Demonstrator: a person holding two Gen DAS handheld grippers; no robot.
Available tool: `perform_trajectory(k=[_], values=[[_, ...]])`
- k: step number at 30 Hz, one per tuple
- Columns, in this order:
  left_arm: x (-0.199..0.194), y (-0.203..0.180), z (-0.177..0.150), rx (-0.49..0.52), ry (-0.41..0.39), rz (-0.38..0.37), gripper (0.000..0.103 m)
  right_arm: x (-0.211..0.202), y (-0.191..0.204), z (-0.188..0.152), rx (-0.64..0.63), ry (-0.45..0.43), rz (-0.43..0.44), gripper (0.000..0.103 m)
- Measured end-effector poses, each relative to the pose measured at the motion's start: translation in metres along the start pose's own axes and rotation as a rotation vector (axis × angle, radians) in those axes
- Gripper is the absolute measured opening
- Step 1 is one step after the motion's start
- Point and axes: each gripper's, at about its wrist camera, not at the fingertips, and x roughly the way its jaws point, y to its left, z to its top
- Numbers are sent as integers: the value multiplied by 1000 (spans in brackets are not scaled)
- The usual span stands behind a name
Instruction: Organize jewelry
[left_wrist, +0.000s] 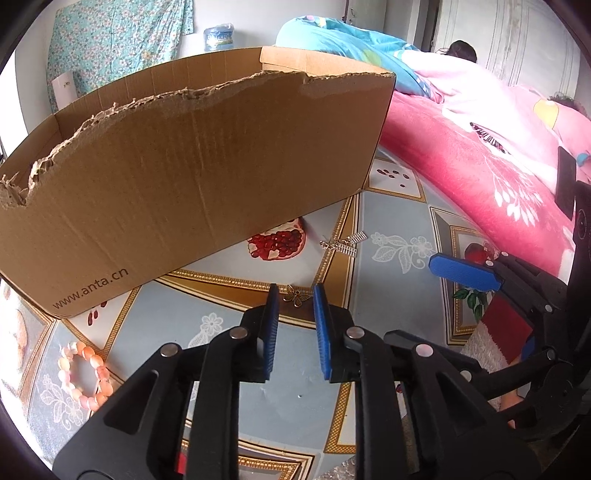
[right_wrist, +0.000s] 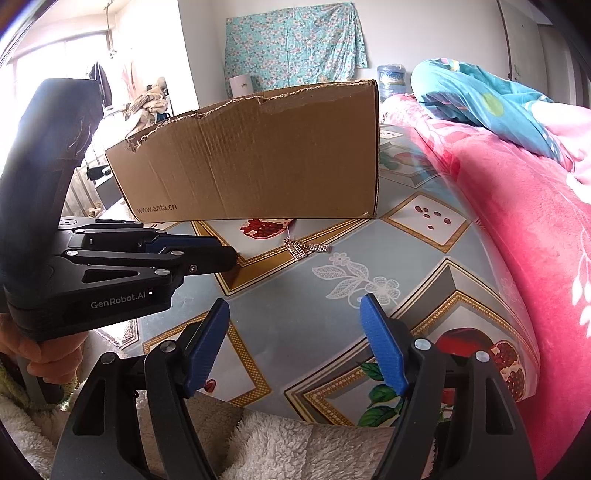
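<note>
Blue-padded fingers of the left gripper stand slightly apart, with a small bronze flower charm lying on the tablecloth between their tips, not pressed. Farther off lie silver earrings, near the torn cardboard box. A pink bead bracelet lies at near left. The right gripper gapes wide, empty.

Left wrist view: close, angled down over tabletop. Right wrist view: lower, further back, near tabletop edge. Both face cardboard box, silver earrings, bed.
</note>
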Motion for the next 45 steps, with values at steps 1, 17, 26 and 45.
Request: perform_trajectory(k=[1, 17, 26, 45], values=[[2, 0, 0, -4, 4, -4, 18, 0, 0, 0, 1, 0, 1, 72], [6, -15, 0, 57, -15, 76, 12, -6, -19, -1, 109, -32, 32, 72], [-4, -1, -1, -12, -30, 40, 12, -9, -22, -2, 122, -37, 10, 71], [-31, 27, -13, -67, -81, 62, 12, 27, 9, 49, -102, 79, 61, 18]])
